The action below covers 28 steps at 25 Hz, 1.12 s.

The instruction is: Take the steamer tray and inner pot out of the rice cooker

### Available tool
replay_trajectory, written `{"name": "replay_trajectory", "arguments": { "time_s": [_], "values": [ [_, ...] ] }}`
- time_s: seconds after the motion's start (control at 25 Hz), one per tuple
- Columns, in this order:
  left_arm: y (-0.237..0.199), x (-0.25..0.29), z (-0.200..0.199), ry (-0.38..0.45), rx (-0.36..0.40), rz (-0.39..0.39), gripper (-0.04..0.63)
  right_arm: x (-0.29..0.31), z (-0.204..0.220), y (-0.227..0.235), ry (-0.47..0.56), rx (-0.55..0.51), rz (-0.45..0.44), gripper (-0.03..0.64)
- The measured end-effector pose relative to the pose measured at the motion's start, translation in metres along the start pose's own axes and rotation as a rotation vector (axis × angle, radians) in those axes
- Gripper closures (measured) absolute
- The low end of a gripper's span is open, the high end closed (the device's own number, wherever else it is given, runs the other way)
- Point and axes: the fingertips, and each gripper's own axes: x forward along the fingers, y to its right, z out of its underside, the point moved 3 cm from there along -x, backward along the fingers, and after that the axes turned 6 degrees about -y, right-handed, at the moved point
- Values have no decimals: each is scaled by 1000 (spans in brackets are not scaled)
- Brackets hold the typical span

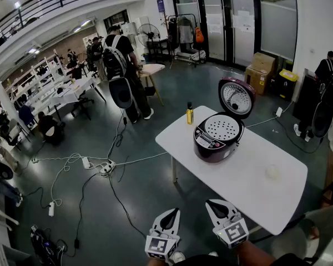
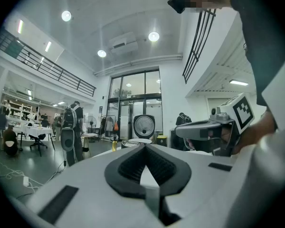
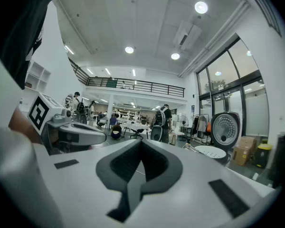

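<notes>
My left claw and right claw sit at the bottom middle of the frame, both with jaws pressed together on nothing. At centre right, the rice cooker stands open on the white table, with the steamer tray in its mouth.

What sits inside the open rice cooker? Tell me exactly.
A white perforated steamer tray fills the opening of the rice cooker, below the raised lid. The tray covers everything below it, so what lies beneath cannot be seen.
</notes>
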Motion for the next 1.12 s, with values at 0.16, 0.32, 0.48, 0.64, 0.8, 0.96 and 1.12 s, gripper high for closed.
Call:
{"name": "replay_trajectory", "arguments": {
  "time_s": [0.16, 0.32, 0.48, 0.64, 0.8, 0.96, 1.12],
  "values": [
    [5, -1, -4, -9, 5, 1, 597, -7, 3, 12, 9, 6, 51, 620],
    [8, -3, -3, -54, -33, 17, 597, -11, 3, 13, 3, -1, 66, 620],
    [1, -4, -1, -59, -63, 22, 597, -10, 1, 12, -4, -10, 82, 620],
    [-9, -4, 2, -57, -50, 11, 597, -2, 0, 15, 16, -37, 109, 620],
    [-29, -9, 5, -90, 12, -39, 595, 12, -2, 6, 45, -1, 97, 600],
    [-56, -16, 3, -72, -7, -80, 418, 29, -6, -6, 47, -35, 102, 333],
    [-82, -25, 3, -60, -9, -87, 260, 42, -13, -18, 55, -61, 166, 101]
  ]
}}
